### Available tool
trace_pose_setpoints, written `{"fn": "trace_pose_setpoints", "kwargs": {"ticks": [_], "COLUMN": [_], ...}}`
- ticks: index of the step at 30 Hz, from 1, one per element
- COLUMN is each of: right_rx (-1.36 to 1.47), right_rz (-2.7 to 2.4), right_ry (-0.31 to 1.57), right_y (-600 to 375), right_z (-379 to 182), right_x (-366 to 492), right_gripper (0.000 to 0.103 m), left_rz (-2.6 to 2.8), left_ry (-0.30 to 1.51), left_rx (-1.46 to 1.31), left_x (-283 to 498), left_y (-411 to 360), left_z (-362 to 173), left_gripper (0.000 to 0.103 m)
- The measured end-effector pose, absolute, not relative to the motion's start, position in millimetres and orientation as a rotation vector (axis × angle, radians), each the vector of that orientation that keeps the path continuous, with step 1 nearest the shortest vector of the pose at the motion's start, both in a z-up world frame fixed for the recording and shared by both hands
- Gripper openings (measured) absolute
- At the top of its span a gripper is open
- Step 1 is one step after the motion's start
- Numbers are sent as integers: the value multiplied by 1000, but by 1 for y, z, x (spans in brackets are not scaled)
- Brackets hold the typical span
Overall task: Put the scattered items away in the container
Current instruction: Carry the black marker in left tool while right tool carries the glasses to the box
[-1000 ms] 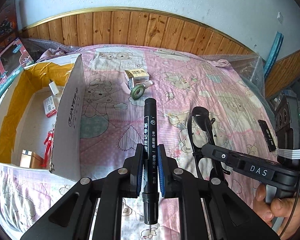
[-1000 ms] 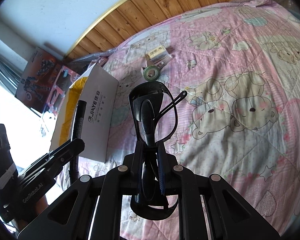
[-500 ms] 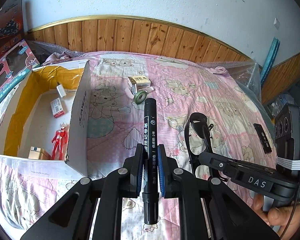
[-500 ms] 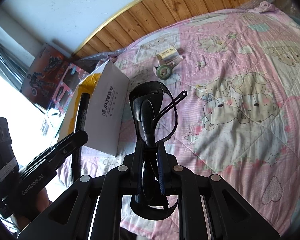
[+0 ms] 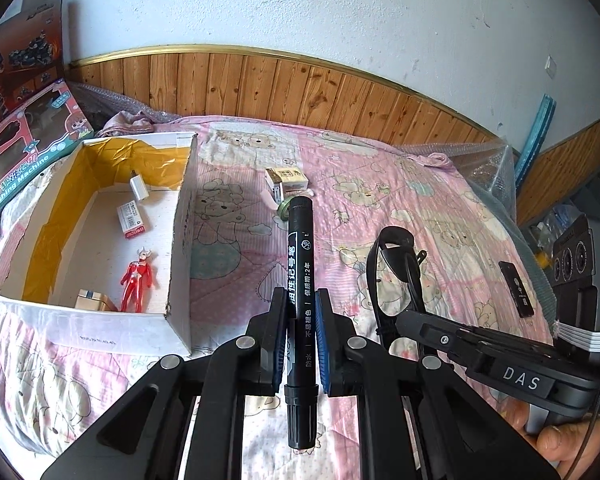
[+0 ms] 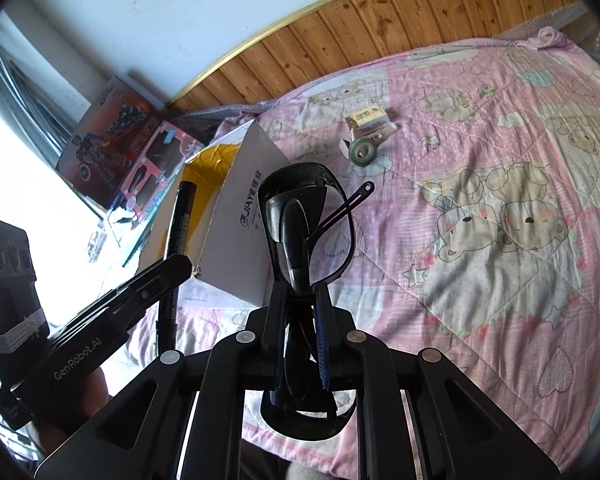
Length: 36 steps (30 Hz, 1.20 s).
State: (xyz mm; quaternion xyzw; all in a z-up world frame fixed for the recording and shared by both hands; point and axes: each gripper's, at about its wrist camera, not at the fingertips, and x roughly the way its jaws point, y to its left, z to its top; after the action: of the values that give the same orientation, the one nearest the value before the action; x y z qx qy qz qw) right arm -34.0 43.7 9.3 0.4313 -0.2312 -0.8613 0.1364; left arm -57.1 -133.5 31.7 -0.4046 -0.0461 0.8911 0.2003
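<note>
Both pairs of tongs hover loaded above a pink bear-print quilted bed, each carrying one scattered item toward the open white cardboard box with a yellow lining (image 5: 182, 216) that sits near the bed's left edge. The left tongs (image 5: 299, 320) are clamped on a black permanent marker (image 5: 298, 280) at mid-barrel, so it juts out ahead of and behind the pads; the right tongs (image 6: 299, 320) are pinched on a pair of folded black-framed glasses (image 6: 300, 216), one temple arm splayed out to the side.

The risks lie in the drop. The marker's projecting tip could catch the box's tall near wall if lowered too early. The glasses, held only by a narrow part of the frame, may swivel or slip, and the loose arm could snag the rim. With the two tools close together, they may also collide over the opening. A small cream carton (image 5: 286, 178) and a green tape roll (image 6: 363, 153) remain on the quilt near the bed's far edge.
</note>
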Motion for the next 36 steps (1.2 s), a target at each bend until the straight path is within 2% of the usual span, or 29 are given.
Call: {"fn": "trace_pose_setpoints", "kwargs": {"ticks": [23, 36], "right_rx": [1183, 1161], "right_rz": [-2460, -2414], "right_ry": [-518, -464], "right_y": [-23, -60], "right_z": [47, 57], "right_x": [-50, -63], "right_gripper": [14, 14], "left_rz": [2590, 2674], "left_ry": [-295, -305], "left_rx": [-1068, -1067], "left_x": [-65, -77], "left_y": [-217, -264], "left_z": [58, 62], "left_gripper": [14, 14]}}
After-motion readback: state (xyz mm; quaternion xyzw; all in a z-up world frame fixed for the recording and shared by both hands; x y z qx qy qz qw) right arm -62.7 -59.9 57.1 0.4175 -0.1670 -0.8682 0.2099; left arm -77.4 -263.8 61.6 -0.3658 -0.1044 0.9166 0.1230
